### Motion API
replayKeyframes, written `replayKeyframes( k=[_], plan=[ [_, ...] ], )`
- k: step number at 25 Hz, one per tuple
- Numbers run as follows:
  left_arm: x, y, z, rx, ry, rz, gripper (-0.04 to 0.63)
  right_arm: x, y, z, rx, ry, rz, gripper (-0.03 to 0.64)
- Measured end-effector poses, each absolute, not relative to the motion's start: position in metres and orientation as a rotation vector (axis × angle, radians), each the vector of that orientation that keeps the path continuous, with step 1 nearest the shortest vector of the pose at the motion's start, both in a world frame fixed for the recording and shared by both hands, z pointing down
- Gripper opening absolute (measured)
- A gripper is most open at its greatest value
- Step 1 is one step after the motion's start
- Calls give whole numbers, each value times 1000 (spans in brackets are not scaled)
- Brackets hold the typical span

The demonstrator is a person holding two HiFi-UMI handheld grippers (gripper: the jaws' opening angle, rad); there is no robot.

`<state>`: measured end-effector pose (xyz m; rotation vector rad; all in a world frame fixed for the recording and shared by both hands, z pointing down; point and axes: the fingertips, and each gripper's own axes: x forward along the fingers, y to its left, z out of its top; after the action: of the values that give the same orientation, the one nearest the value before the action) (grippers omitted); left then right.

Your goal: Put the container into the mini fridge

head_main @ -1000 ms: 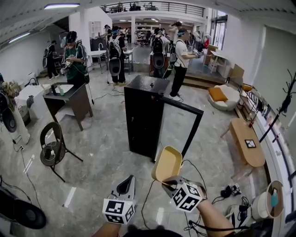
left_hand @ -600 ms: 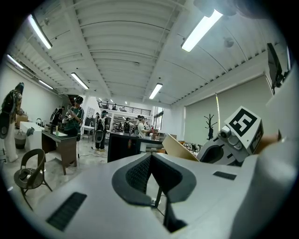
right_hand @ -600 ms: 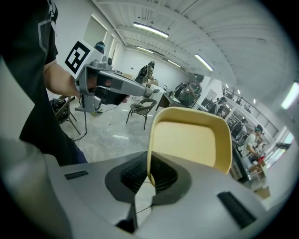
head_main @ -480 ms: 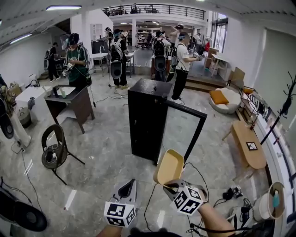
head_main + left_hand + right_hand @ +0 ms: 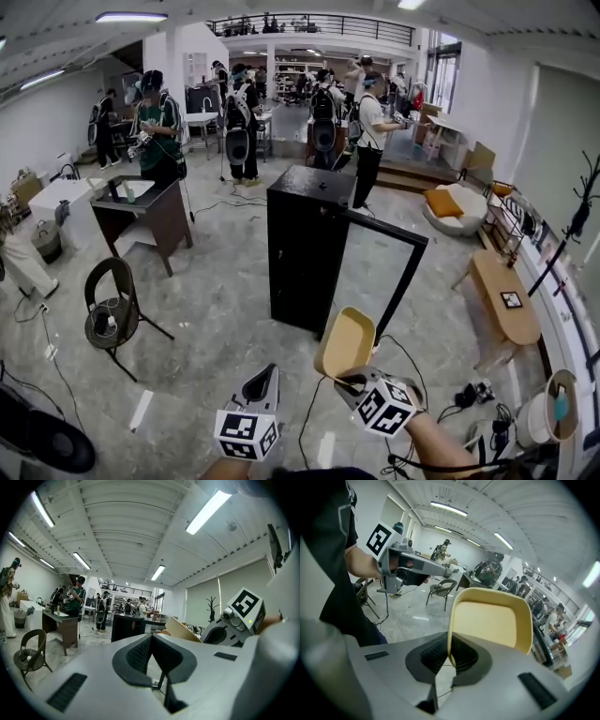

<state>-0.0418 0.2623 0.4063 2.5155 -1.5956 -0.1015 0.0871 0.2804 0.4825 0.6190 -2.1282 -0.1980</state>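
The black mini fridge [image 5: 305, 248] stands on the floor ahead with its glass door [image 5: 375, 272] swung open to the right. My right gripper [image 5: 347, 378] is shut on the rim of a tan, empty container [image 5: 344, 342], held tilted up, low and short of the fridge. In the right gripper view the container's [image 5: 490, 623] edge is pinched between the pads of the right gripper [image 5: 449, 657]. My left gripper [image 5: 261, 382] hangs beside it on the left, shut and empty. The left gripper view shows the left gripper's [image 5: 151, 641] jaws together, with the container [image 5: 180, 630] and the fridge [image 5: 129, 625] beyond.
A dark desk [image 5: 141, 211] and a round-backed chair [image 5: 111, 305] stand to the left. Cables [image 5: 309, 412] trail over the floor near me. A wooden bench [image 5: 502, 300] lies at the right. Several people [image 5: 239, 117] stand behind the fridge.
The fridge looks slightly nearer and its door sits more to the right in view. Both grippers keep their poses, and the container stays in the right one.
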Motion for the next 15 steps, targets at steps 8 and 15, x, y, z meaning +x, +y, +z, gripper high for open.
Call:
replayKeyframes(
  k=[8,15],
  plan=[
    [-63,258,406,2558,-1544,-134,6,65,273,484,648,-2108,-202,18],
    [-81,255,410,2544,-1539,-146,8,40,270,494,600,-2108,-203,18]
  ],
)
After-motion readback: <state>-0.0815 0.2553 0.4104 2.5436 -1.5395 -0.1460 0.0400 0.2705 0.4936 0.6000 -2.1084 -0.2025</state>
